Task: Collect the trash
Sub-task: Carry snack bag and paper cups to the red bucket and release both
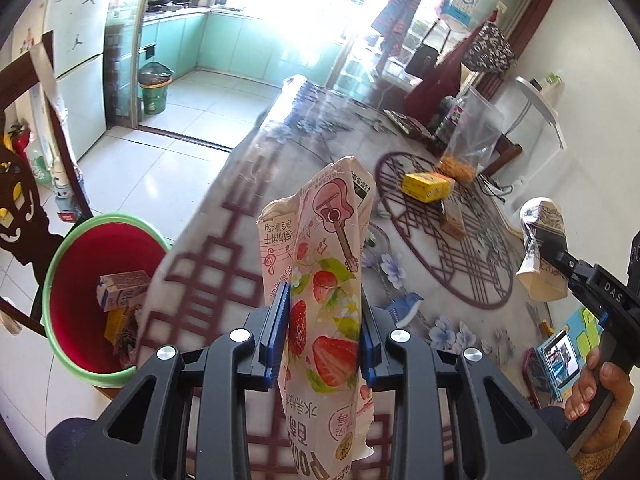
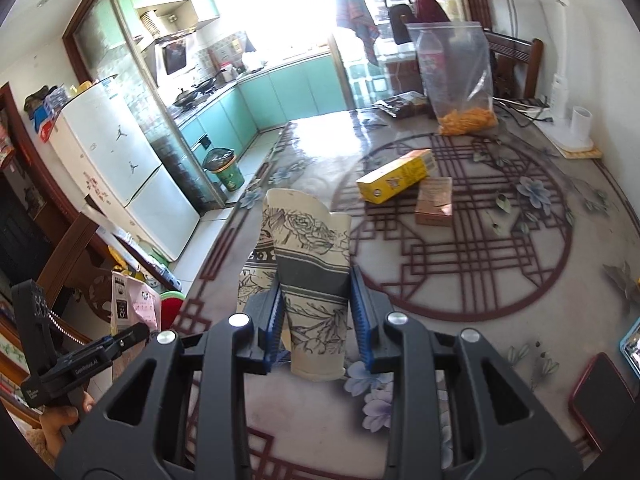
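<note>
My left gripper (image 1: 324,336) is shut on a pink strawberry snack wrapper (image 1: 320,264) and holds it upright above the table's left edge; it also shows in the right wrist view (image 2: 134,304). My right gripper (image 2: 318,320) is shut on a crushed paper cup (image 2: 308,264) with a floral print, held above the table; it also shows in the left wrist view (image 1: 540,240). A red bin with a green rim (image 1: 80,272) stands on the floor left of the table and holds a small carton and other trash.
On the patterned table (image 2: 460,248) lie a yellow box (image 2: 394,176), a small brown box (image 2: 434,202), a clear bag of orange snacks (image 2: 460,80) and a dark packet (image 2: 400,104). A phone (image 2: 600,396) lies at the right. A wooden chair (image 1: 24,184) stands beside the bin.
</note>
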The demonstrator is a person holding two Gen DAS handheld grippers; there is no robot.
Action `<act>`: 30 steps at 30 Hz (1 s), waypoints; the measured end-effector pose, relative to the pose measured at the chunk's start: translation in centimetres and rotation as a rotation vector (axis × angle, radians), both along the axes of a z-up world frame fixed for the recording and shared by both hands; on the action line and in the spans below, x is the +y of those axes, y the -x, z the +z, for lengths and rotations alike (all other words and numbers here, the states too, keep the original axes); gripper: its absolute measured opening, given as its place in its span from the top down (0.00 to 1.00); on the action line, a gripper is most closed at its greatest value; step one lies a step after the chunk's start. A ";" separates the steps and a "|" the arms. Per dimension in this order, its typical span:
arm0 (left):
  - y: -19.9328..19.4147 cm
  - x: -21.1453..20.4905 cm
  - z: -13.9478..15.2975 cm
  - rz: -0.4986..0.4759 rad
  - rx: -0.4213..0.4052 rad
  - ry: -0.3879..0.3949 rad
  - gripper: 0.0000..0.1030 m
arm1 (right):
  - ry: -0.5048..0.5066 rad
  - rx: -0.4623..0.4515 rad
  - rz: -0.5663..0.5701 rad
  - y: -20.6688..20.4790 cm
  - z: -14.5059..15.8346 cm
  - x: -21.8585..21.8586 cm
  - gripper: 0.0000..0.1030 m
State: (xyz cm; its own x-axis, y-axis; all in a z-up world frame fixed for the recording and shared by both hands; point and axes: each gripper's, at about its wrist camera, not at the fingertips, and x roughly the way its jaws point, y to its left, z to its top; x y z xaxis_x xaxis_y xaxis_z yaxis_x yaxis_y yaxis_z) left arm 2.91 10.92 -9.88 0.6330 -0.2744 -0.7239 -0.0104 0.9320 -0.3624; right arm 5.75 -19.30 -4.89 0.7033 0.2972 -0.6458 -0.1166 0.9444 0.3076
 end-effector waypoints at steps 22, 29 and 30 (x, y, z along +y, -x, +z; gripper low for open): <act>0.7 14.4 0.2 0.286 0.002 -0.077 0.73 | 0.014 0.144 0.399 -2.8 -4.2 17.5 0.71; -0.3 19.8 -1.3 0.363 0.065 -0.123 0.73 | 0.002 0.217 0.544 -4.6 -6.5 25.3 0.71; -0.3 20.0 -1.6 0.366 0.072 -0.127 0.73 | 0.000 0.229 0.558 -4.7 -6.7 26.1 0.71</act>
State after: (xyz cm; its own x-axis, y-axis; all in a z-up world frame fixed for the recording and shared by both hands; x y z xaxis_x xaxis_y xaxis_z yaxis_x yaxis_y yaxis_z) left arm 3.26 30.87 -11.46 0.6188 0.0548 -0.7836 -0.3718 0.8992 -0.2307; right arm 10.50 6.80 -11.62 0.2843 0.5812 -0.7625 -0.5256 0.7596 0.3831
